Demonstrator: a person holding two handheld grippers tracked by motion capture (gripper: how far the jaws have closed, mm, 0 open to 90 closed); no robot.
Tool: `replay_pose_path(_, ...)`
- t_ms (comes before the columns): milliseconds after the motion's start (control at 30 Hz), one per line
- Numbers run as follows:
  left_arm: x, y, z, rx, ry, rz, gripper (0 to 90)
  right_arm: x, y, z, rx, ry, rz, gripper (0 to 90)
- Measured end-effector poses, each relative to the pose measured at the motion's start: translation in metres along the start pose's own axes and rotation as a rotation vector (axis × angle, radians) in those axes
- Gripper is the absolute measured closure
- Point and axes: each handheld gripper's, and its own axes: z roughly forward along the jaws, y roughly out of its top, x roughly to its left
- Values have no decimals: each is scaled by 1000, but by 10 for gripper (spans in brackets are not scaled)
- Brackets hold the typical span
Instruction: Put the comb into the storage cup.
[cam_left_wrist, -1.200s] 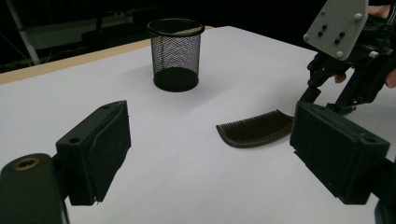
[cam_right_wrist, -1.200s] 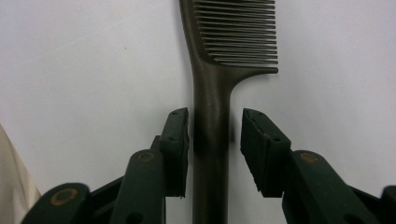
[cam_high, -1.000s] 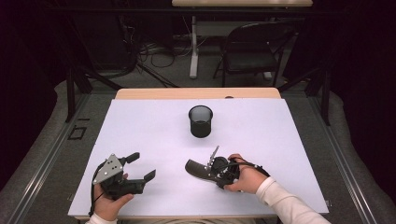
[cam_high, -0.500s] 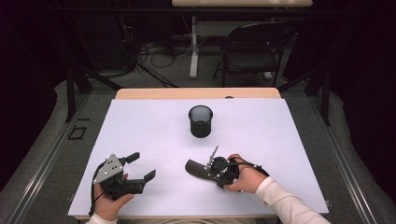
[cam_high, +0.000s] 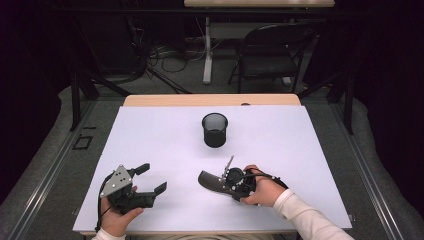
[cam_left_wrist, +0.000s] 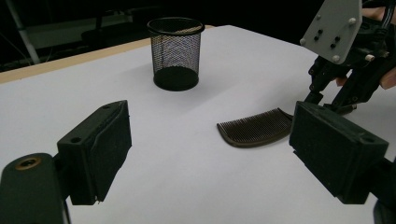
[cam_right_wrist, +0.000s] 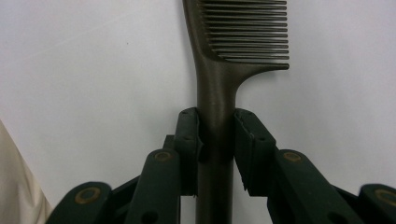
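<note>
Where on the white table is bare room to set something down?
The white table is bare left and right of the black mesh cup, and between the open left gripper and the dark brown comb. It is crowded only where the right gripper closes on the comb's handle.

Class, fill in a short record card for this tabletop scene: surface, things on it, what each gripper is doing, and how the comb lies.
Surface: table with a white top
Things: dark comb; black mesh cup
Cup: upright, near the table's middle, apart from the comb
Comb: lying flat, teeth end pointing away from the right gripper
Right gripper: fingers have just been closing, now pressing both sides of the comb's handle
Left gripper: fingers wide apart, nothing between them, resting near the table's front left
</note>
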Motion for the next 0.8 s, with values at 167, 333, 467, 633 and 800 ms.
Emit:
replay_pose_path(167,0,0,0,-1,1,-1,132,0,0,0,0,-2,3,722)
replay_pose_path(333,0,0,0,-1,2,-1,132,0,0,0,0,0,8,724)
replay_pose_path(467,-1,0,0,0,1,-2,132,0,0,0,1,0,12,724)
replay_pose_path(633,0,0,0,1,-1,-2,132,0,0,0,0,1,13,725)
replay_pose_path(800,0,0,1,1,-1,-2,132,-1,-1,-1,-10,-3,15,725)
